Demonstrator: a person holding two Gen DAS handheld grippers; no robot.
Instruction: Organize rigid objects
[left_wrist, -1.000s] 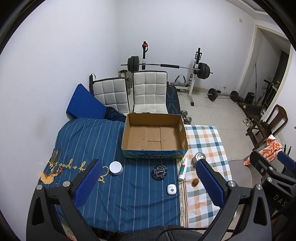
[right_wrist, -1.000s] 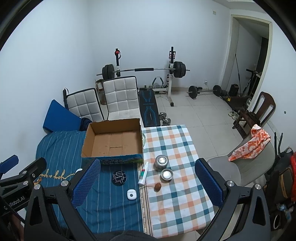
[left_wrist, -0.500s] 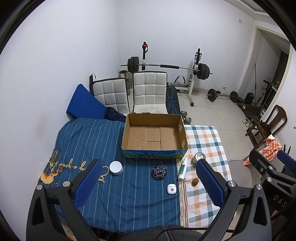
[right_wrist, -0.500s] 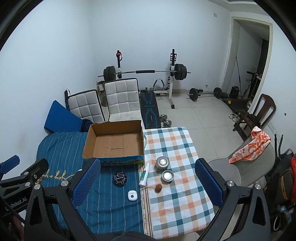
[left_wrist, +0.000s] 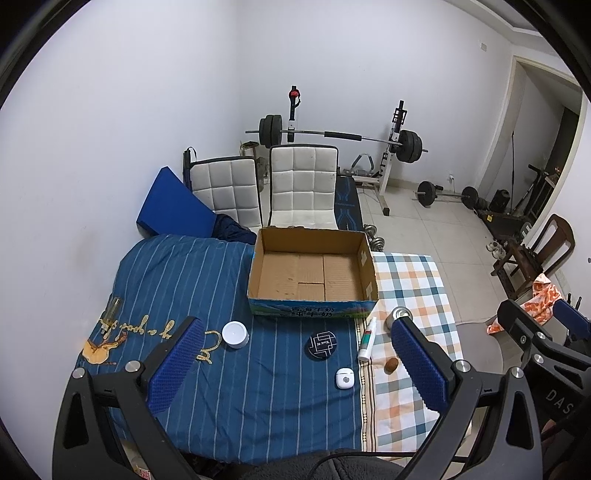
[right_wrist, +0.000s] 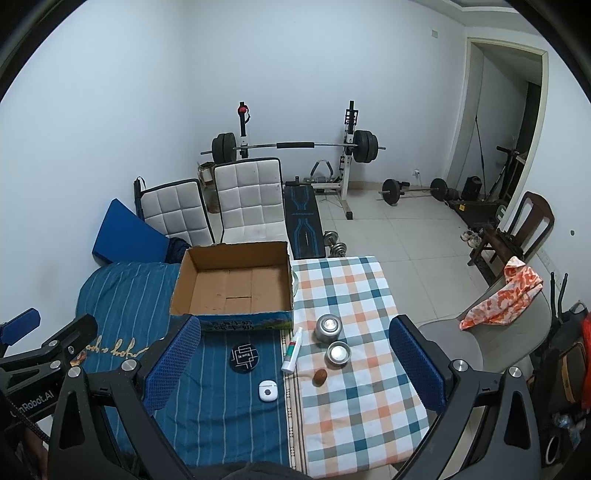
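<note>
An empty open cardboard box (left_wrist: 312, 275) (right_wrist: 236, 286) stands at the back of the cloth-covered table. In front of it lie a white round jar (left_wrist: 235, 334), a black round disc (left_wrist: 321, 344) (right_wrist: 244, 356), a white earbud case (left_wrist: 344, 378) (right_wrist: 267, 390), a white tube (left_wrist: 367, 339) (right_wrist: 292, 349), a small brown nut-like object (left_wrist: 391, 364) (right_wrist: 320, 377) and two metal tins (right_wrist: 328, 327) (right_wrist: 338, 353). My left gripper (left_wrist: 295, 365) and right gripper (right_wrist: 293, 365) are both open and empty, held high above the table's front.
The table has a blue striped cloth (left_wrist: 177, 280) on the left and a checked cloth (right_wrist: 354, 295) on the right. Two white chairs (left_wrist: 303, 184) stand behind it. A grey chair with an orange cloth (right_wrist: 498, 299) stands at the right. Gym weights sit by the far wall.
The right wrist view has shifted slightly, with the scene moving a little right and down. The left view is nearly unchanged. Nothing was grasped.
</note>
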